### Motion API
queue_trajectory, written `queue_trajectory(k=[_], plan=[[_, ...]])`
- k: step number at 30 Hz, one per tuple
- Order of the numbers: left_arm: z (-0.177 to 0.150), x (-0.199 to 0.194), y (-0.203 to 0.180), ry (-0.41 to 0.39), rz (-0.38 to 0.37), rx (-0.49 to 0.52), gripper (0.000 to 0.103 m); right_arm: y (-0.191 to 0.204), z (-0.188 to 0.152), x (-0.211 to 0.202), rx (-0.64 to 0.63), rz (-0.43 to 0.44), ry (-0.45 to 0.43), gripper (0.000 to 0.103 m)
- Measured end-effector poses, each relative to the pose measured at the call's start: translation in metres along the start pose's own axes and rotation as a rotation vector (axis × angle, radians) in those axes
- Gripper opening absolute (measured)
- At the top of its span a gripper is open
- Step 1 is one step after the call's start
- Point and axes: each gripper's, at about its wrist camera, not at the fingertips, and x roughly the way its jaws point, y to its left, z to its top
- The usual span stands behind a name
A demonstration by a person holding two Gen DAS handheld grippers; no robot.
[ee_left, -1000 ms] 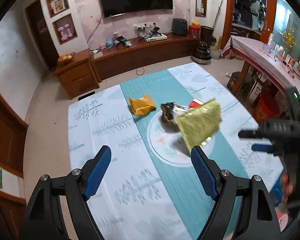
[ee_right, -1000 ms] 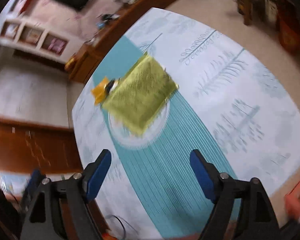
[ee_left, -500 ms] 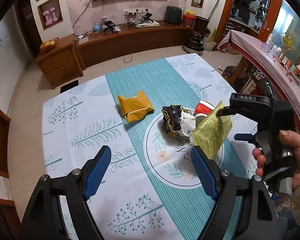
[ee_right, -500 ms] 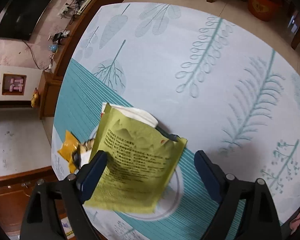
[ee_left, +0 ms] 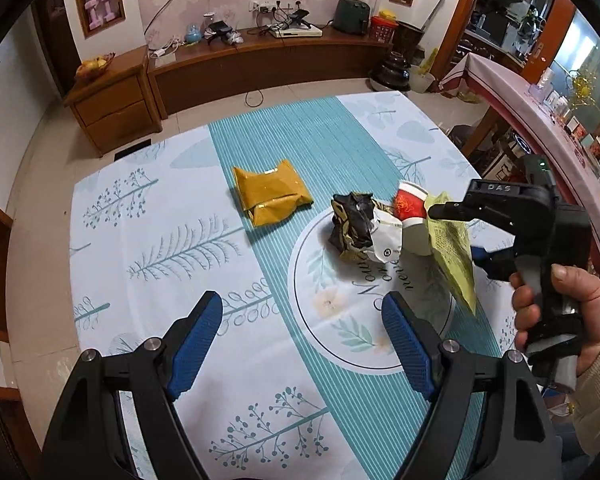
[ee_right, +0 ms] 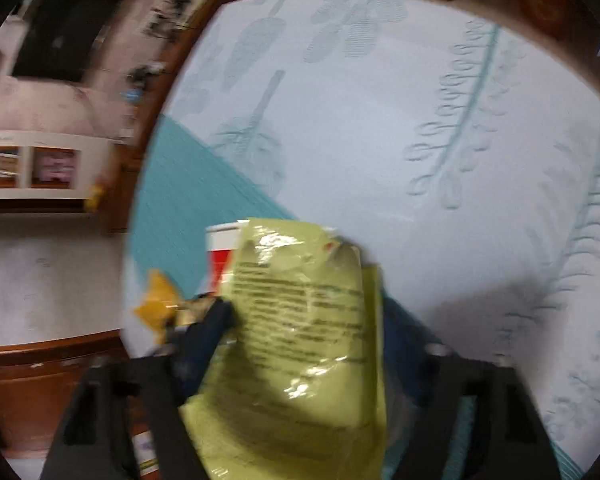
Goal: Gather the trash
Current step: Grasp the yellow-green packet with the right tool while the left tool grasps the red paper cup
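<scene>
Left hand-held gripper (ee_left: pixel 302 336): nearest to the camera, its two blue-padded fingers stand wide apart with nothing between them, above the near part of the surface.
Right hand-held gripper (ee_left: pixel 456 224): held by a bare hand (ee_left: pixel 564 312) at the right side; its fingers are clamped on the yellow-green wrapper.
Yellow-green wrapper (ee_right: pixel 300 328): it hangs from the right hand-held gripper, off the cloth, in front of the paper cup; printed text covers one face.
Surface (ee_left: pixel 148 248): covered by a pale cloth with leaf prints, a teal striped band down the middle and a round white emblem.
Crumpled black and gold wrapper (ee_left: pixel 350 226): lies on the far edge of the emblem, touching a crumpled white wrapper (ee_left: pixel 386 240) on its right.
Paper cup (ee_left: pixel 410 210): red and white, lying on its side just behind the white wrapper, partly hidden by the hanging wrapper.
Orange-yellow packet (ee_left: pixel 272 192): lies flat on the teal band, apart from the pile, farther and to the left.
Background: a low wooden cabinet (ee_left: pixel 260 60) along the far wall.
</scene>
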Motion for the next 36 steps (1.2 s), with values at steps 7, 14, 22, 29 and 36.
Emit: queue_trajectory(k=[7, 14, 22, 29, 36], plan=[[-0.004, 0.002, -0.010, -0.004, 0.011, 0.039, 0.080, 0.014, -0.020, -0.026, -0.244, 0.027, -0.123, 0.028], [0.002, 0.006, -0.021, -0.005, 0.013, 0.059, 0.080, 0.023, -0.072, -0.070, -0.586, -0.048, -0.273, 0.024], [0.017, 0.013, -0.056, 0.015, -0.069, 0.085, 0.080, -0.005, -0.089, -0.085, -0.599, -0.070, -0.259, 0.021], [0.036, 0.035, -0.110, 0.038, -0.110, 0.176, 0.080, -0.023, -0.091, -0.117, -0.603, -0.098, -0.438, 0.018], [0.060, 0.084, -0.137, 0.135, -0.145, 0.128, 0.080, -0.020, -0.115, -0.147, -0.745, -0.143, -0.606, 0.018]])
